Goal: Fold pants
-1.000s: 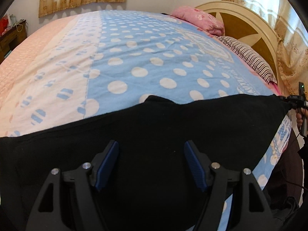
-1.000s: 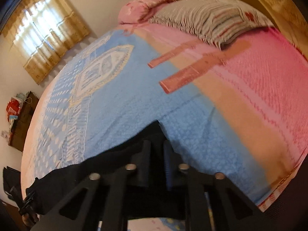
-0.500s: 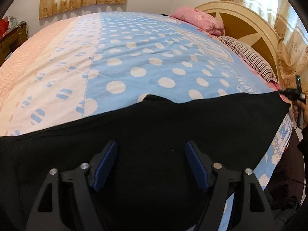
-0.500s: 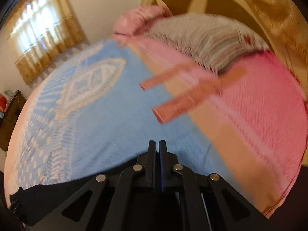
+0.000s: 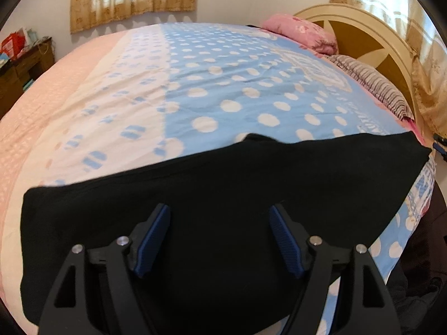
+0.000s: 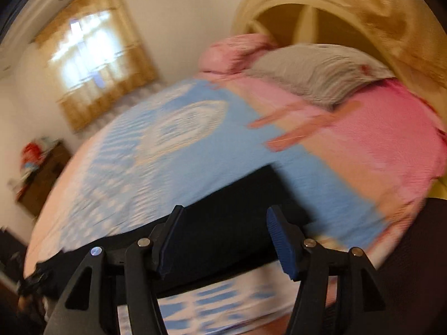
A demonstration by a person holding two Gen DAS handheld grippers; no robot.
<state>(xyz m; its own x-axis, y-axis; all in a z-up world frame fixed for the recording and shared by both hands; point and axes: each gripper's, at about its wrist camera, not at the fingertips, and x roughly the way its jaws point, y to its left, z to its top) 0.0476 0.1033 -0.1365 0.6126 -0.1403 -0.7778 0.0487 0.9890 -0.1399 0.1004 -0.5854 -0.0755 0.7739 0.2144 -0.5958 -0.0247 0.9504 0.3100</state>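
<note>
The black pants lie spread flat across the near side of the bed, their long edge running from left to right. My left gripper hovers over their middle, open, its blue pads well apart with only flat cloth below. In the blurred right wrist view, my right gripper is above the pants' right end; its jaws are opening and nothing is pinched between them. Its blue tip shows just past the pants' far right corner.
The bed has a blue polka-dot sheet with a pink and cream side. A pink pillow and a striped pillow lie by the cream headboard. A wooden cabinet stands at the left wall.
My right gripper was shut on the pants' right corner and has now let go, opened and drawn back. The left view has shifted a little, so the pants' left end now shows.
</note>
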